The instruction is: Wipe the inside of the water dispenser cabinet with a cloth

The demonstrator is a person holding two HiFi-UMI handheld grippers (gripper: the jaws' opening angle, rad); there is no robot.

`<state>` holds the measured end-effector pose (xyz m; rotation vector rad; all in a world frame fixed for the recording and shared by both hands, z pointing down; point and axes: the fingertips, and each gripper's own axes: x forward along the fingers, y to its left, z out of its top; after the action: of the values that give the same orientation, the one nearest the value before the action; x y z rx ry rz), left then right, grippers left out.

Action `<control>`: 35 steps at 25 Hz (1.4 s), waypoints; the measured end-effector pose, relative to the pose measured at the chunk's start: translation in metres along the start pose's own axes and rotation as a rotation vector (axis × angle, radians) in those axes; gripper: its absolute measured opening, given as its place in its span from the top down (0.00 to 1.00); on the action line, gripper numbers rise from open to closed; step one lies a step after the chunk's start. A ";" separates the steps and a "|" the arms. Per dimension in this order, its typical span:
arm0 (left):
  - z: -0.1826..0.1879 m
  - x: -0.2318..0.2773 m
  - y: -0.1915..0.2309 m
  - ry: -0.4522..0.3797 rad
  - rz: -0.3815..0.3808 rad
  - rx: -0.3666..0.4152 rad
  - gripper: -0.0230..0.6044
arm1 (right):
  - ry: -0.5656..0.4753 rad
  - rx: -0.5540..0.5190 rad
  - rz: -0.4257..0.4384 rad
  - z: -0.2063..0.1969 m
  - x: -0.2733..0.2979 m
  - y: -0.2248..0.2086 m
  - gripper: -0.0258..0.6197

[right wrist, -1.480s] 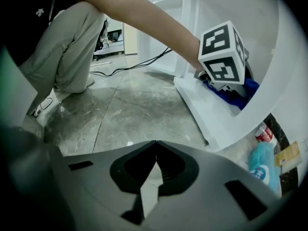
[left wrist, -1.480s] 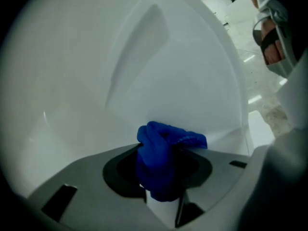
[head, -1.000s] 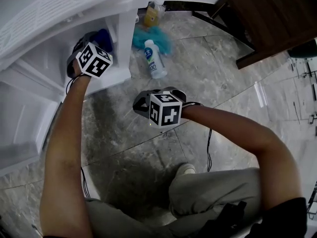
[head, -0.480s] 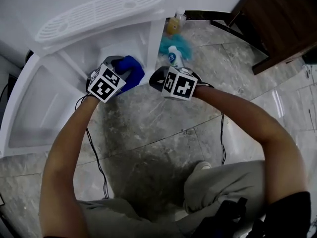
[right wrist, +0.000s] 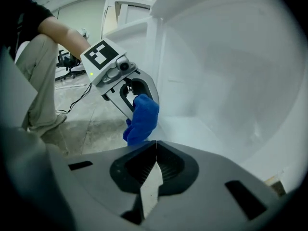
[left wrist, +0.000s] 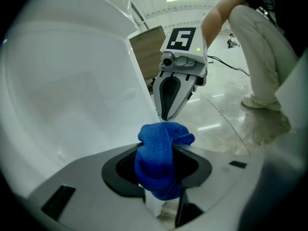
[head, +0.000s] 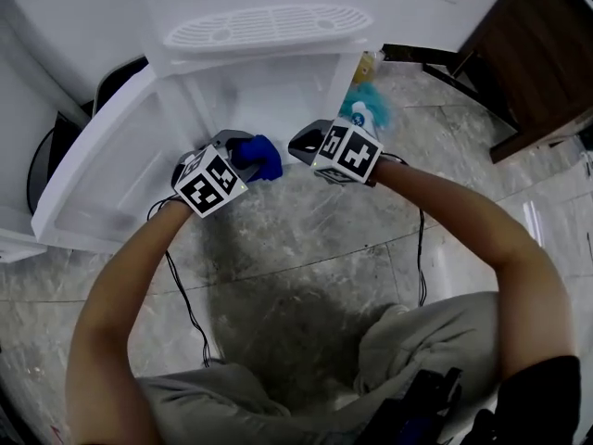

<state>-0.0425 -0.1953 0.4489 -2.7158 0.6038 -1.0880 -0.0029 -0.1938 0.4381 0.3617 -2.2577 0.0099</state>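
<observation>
The white water dispenser cabinet (head: 278, 91) stands open on the floor, its pale inner wall (left wrist: 72, 95) filling the left gripper view. My left gripper (head: 243, 152) is shut on a bunched blue cloth (head: 260, 159) at the cabinet's lower front edge. The cloth (left wrist: 159, 160) bulges out between the jaws of that gripper (left wrist: 159, 177). My right gripper (head: 304, 145) hangs close beside it on the right, shut and empty; its jaws (right wrist: 156, 159) meet in a thin line. In the right gripper view the left gripper (right wrist: 131, 96) and the cloth (right wrist: 143, 118) hang before the cabinet's inside.
The cabinet's door (head: 102, 170) swings open to the left. A white slotted drip tray (head: 264, 26) tops the cabinet. A teal cloth (head: 366, 108) and bottles (head: 368, 66) lie on the marble floor at its right. Dark wooden furniture (head: 542, 54) stands at the right. Cables (head: 185, 295) trail over the floor.
My left gripper has carried the blue cloth rightward across the cabinet's opening. The right gripper has risen from over the floor to close beside it. The head view now takes in more of the cabinet.
</observation>
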 end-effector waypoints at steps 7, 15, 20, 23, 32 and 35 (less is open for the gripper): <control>0.005 -0.024 0.001 -0.010 0.028 -0.002 0.73 | -0.063 0.011 0.008 0.028 0.003 0.005 0.96; -0.007 -0.032 0.000 0.052 0.057 0.055 0.73 | -0.223 0.347 0.140 0.073 -0.005 0.011 0.81; 0.014 -0.030 -0.004 0.024 0.083 0.118 0.73 | -0.239 0.519 0.216 0.080 0.003 0.022 0.53; 0.031 -0.031 -0.008 -0.021 0.093 0.142 0.73 | -0.242 0.551 0.212 0.083 0.007 0.022 0.53; 0.036 -0.026 -0.015 -0.054 0.100 0.157 0.69 | -0.167 0.518 0.256 0.075 0.007 0.024 0.75; 0.036 -0.023 -0.016 -0.063 0.093 0.161 0.68 | -0.143 0.492 0.248 0.071 0.008 0.023 0.75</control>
<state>-0.0277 -0.1718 0.4133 -2.5477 0.5983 -0.9806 -0.0668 -0.1833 0.4001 0.3427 -2.4117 0.6968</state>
